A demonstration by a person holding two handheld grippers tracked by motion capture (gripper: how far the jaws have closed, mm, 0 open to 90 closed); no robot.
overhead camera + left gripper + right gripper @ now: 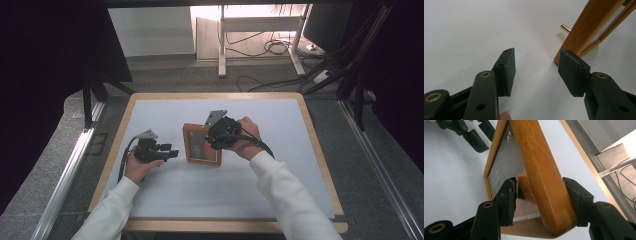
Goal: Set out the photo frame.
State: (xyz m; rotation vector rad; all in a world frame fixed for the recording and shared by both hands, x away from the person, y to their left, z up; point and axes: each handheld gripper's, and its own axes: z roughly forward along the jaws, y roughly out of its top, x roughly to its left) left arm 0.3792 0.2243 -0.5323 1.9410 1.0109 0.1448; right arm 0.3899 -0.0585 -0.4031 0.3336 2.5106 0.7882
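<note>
High view: a wooden picture frame (202,144) is seen standing near the middle of a white table top (165,195) edged in pale wood. The right gripper (216,139) is held at the frame's right-hand edge by the person's right hand (246,139), and the left gripper (169,153) is held low just to the left of the frame by the left hand (136,167), apart from it. Both forearms are covered by white sleeves.

Right gripper view: the frame's thick wooden edge (541,177) is seen between the two black jaws. The right-hand jaw is laid against the wood; the left-hand jaw is set at the dark glass, and whether it presses there cannot be told. The left gripper (474,135) is seen farther off at the top left.

Left gripper view: the jaws are held moderately wide with nothing between them, over bare white surface. The frame's lower corner (584,32) and a small brass pin (565,28) are seen just ahead on the right.
</note>
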